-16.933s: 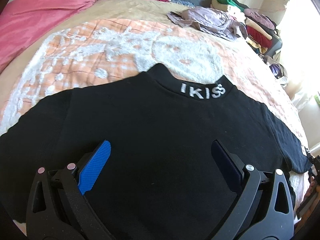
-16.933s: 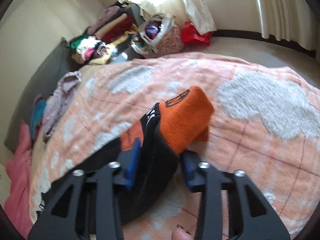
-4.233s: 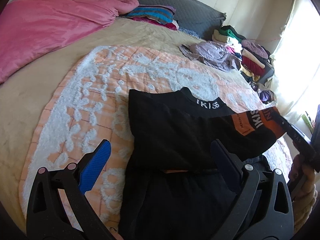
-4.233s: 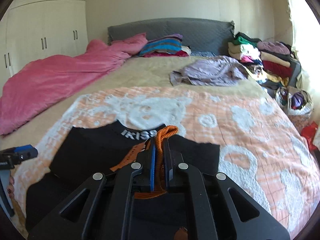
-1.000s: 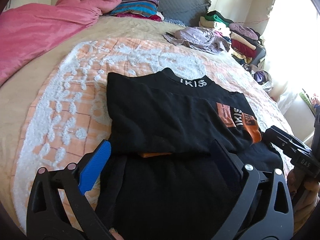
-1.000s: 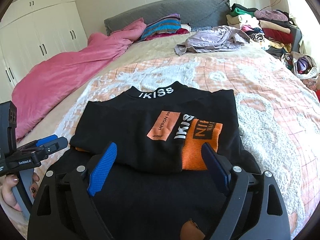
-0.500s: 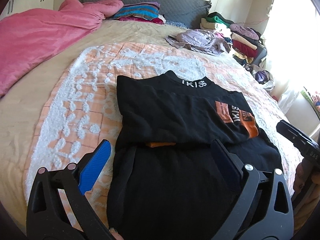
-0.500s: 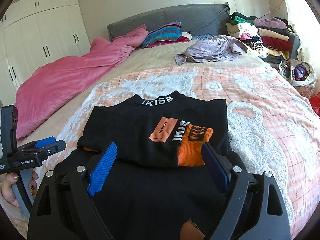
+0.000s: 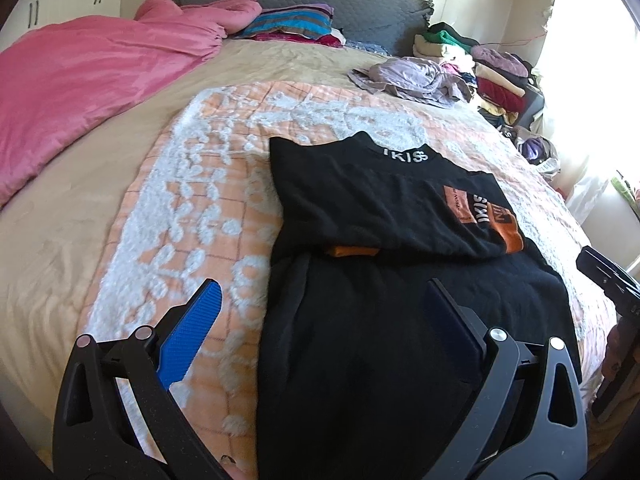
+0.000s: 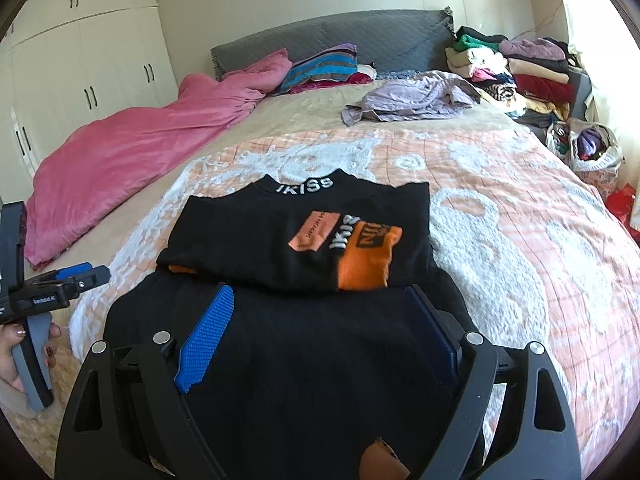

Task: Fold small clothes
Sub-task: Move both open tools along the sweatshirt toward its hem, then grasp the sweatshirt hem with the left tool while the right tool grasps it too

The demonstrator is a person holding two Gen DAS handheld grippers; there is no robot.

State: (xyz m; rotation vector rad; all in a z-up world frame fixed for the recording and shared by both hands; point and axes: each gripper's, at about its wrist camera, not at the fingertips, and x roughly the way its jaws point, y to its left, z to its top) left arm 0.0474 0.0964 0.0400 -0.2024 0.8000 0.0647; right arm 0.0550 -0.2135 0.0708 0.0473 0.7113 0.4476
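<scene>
Black sweater (image 9: pixel 384 280) with orange patches lies flat on the peach-and-white blanket (image 9: pixel 192 208) near the foot of the bed (image 10: pixel 304 112), collar lettering toward the headboard (image 10: pixel 360 36). Both sleeves are folded in across the chest; the orange cuff (image 10: pixel 366 264) of one rests on top toward the right side, and a sliver of orange shows at the fold line on the left. Lower body of the sweater remains unfolded. Left claw (image 9: pixel 320 312) hovers over the lower hem area, jaws spread, nothing between them. Right claw (image 10: pixel 316 316) likewise stands spread and empty above the lower half. Pink duvet (image 9: pixel 88 76) lies along the left of the bed, a lilac garment (image 10: pixel 416 96) near the pillows, and stacked clothes (image 10: pixel 520 68) beyond the right edge.
</scene>
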